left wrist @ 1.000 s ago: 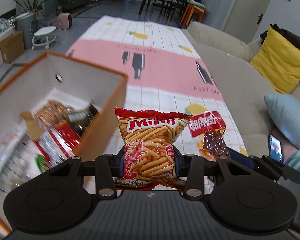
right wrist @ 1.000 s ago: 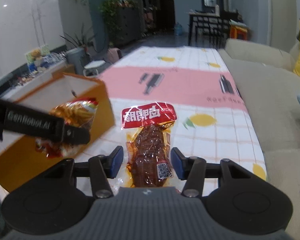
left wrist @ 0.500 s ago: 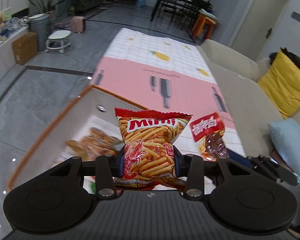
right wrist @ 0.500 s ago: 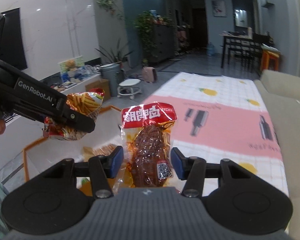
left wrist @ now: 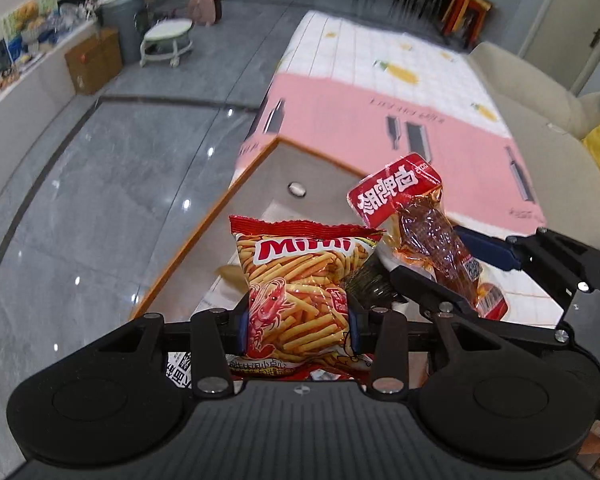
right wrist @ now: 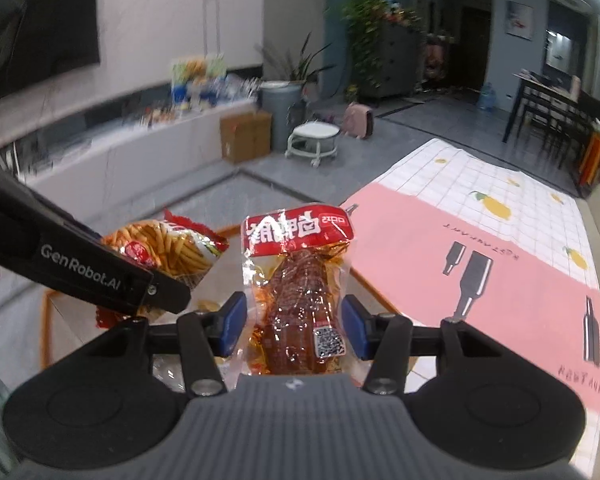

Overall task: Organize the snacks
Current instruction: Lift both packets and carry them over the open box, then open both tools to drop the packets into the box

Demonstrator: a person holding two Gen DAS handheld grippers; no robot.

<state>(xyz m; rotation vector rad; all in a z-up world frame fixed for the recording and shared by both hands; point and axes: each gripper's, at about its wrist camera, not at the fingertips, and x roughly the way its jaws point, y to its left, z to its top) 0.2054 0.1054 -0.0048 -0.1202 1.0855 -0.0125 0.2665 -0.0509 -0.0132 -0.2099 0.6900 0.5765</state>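
Observation:
My left gripper [left wrist: 298, 326] is shut on a red and orange Mimi shrimp-stick bag [left wrist: 300, 288] and holds it over the open storage box [left wrist: 204, 232], orange-rimmed with pale inner walls. My right gripper [right wrist: 294, 328] is shut on a clear meat snack pack with a red header [right wrist: 300, 280], also over the box. The meat pack [left wrist: 432, 240] and the right gripper's black frame show to the right in the left wrist view. The Mimi bag [right wrist: 172, 248] and the left gripper's arm show at the left in the right wrist view.
The box holds other snack packs [left wrist: 180, 364], mostly hidden under the grippers. It stands on a pink and white checked cloth [left wrist: 380, 120]. A beige sofa [left wrist: 540, 92] runs along the right. The grey floor [left wrist: 80, 200] lies to the left.
Both grippers have swung left with their packs, from over the cloth to over the box. The two packs have come closer together.

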